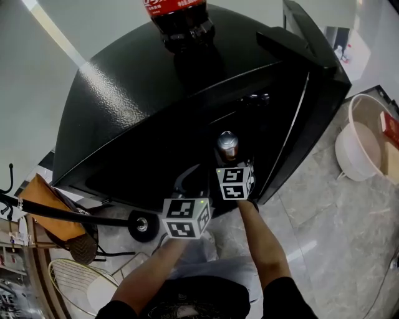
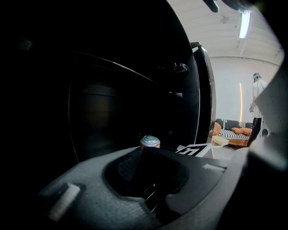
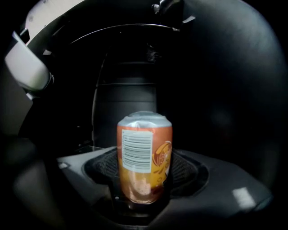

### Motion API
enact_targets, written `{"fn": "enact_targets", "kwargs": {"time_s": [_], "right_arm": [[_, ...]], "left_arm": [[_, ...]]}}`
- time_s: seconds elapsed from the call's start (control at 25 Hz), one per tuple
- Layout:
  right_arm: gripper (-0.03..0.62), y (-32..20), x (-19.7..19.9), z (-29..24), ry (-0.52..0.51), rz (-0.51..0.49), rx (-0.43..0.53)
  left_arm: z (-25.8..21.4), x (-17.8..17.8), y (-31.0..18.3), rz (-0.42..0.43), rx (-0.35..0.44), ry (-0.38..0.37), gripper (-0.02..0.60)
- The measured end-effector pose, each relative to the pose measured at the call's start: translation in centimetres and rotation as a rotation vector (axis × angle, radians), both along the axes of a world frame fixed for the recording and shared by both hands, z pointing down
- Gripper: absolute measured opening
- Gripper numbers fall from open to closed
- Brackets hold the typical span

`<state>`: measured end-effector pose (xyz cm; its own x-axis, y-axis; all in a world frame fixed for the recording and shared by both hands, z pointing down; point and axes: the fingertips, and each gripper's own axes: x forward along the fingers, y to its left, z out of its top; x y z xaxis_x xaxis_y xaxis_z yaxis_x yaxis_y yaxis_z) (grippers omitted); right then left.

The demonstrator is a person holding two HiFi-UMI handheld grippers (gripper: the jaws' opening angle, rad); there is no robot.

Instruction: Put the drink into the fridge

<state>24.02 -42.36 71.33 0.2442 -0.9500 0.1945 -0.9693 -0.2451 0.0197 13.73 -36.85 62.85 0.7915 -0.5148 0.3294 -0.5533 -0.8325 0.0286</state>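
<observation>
Left gripper (image 2: 150,173), matt grey moulded body, mesh-textured pad: jaws apart, nothing between; right gripper (image 1: 228,159): jaws clamped on can (image 3: 145,157), orange cylinder, barcode label, dull silver top, upright at the fridge's open front; fridge (image 1: 156,106): black, pebbled glossy shell, door (image 1: 312,56) open; cola bottle (image 1: 181,19) on top

The left tongs (image 2: 146,167) are rounded matte dark grey plastic, with a mesh-textured pad (image 2: 129,165) lining a hollow and a small pale label (image 2: 63,202) on the shell. The right tongs (image 3: 143,182) have the same grey shell and mesh lining. Each carries a white cube printed with black square markers: the left cube (image 1: 185,218) and the right cube (image 1: 235,182). The forearms are bare below short black sleeves (image 1: 280,296).
</observation>
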Motion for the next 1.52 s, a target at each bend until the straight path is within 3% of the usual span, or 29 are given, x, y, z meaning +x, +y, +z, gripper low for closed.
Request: {"fn": "enact_targets", "kwargs": {"time_s": [0.52,0.76,1.0,1.52], "right_arm": [[0.33,0.7,-0.4,0.6,-0.009,-0.039,-0.077],[0.33,2.7,-0.9,-1.3,-0.015,-0.071,-0.093],[0.329,5.8,-1.2,-4.8,-0.087,-0.068,-0.088],[0.191,14.3,-3.4,-17.2,-0.143,-0.185,-0.054]], "left_arm": [[-0.7,0.0,0.1,-0.014,-0.014,0.004,0.005],[-1.7,-0.5,1.5,-0.034,-0.031,-0.002,0.005],[-4.0,-0.9,3.7,-0.052,-0.05,-0.013,0.005],[-11.6,-0.2,10.3,-0.093,-0.059,-0.01,0.005]]}}
